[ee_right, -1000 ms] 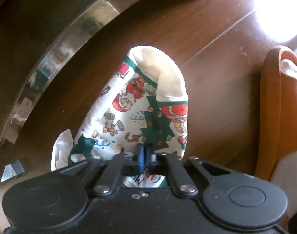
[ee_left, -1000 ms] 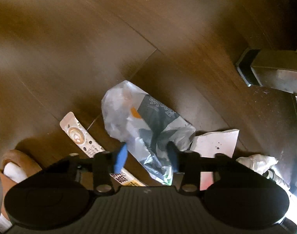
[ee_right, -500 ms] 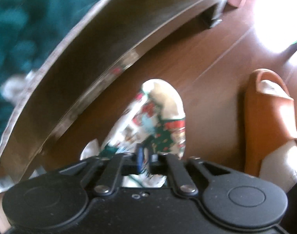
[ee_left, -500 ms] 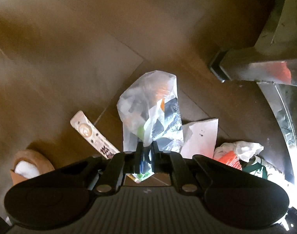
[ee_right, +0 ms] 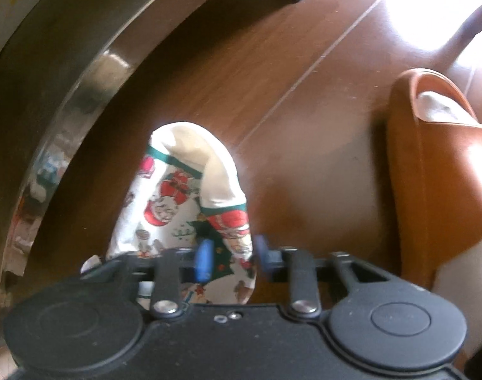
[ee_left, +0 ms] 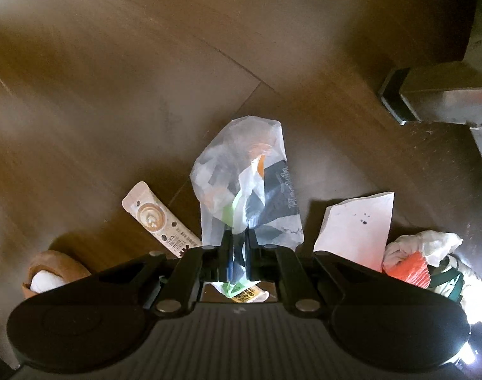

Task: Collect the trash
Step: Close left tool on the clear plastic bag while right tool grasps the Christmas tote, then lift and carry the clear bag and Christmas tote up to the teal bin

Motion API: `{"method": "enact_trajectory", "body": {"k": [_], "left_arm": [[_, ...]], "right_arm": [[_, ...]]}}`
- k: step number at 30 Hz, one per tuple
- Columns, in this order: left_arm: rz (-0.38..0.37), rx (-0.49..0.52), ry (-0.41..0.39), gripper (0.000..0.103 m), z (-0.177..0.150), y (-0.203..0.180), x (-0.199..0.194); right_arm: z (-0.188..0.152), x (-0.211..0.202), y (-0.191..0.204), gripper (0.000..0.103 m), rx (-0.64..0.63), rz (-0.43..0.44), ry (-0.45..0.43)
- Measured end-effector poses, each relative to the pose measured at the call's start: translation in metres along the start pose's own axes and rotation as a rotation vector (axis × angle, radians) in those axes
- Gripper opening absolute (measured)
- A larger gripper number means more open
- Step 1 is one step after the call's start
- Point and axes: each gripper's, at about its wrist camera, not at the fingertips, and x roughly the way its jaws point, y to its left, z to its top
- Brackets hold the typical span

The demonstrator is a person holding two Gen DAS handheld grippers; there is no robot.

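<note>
Closed since a second earlier, the left gripper point(ee_left: 236, 240) now pinches the near end of the translucent crumpled plastic bag point(ee_left: 241, 171), which lay flat between open jaws before. The right gripper point(ee_right: 231, 253), shut on its item then, now shows its blue pads apart.

Brown wooden plank floor point(ee_left: 114, 79): it carries all the litter, and both grippers point down at it.

Orange rubber slipper with a white sock in it point(ee_right: 437, 164): it lies well to the right of the right jaws and is not trash.

Plastic bag: its long axis runs straight ahead of the left jaws, away from the camera. The jaws are nearly fully closed on its gathered end, and a green scrap trails behind the pads.

White Santa-printed pouch with a green band point(ee_right: 183, 190): its long axis runs ahead and slightly left of the right jaws. Its near end sits between the pads. These jaws have just been closing, yet a narrow gap shows at the right pad, so the grip looks unsecured.

White paper sheet point(ee_left: 358, 224): it lies just right of the left jaws, with a red-and-white crumpled wad point(ee_left: 412, 253) beyond it.

Beige printed stick sachet point(ee_left: 152, 218): it lies just left of the left jaws, angled under the gripper.

Judgement: the left hand is nearer all the loose pieces, but it must first deposit the bag.
</note>
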Motion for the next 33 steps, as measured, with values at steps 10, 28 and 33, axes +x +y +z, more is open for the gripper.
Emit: {"method": "enact_trajectory", "body": {"k": [10, 28, 33], "left_arm": [[0.002, -0.008, -0.023, 0.007, -0.015, -0.008, -0.035], [-0.056, 0.262, -0.100, 0.007, -0.124, 0.007, -0.188], [-0.092, 0.401, -0.211, 0.007, -0.164, 0.009, -0.240]], "right_arm": [[-0.016, -0.065, 0.041, 0.000, -0.117, -0.032, -0.094], [-0.099, -0.281, 0.029, 0.000, -0.308, 0.145, -0.265], [-0.131, -0.349, 0.030, 0.000, -0.434, 0.240, -0.343]]}}
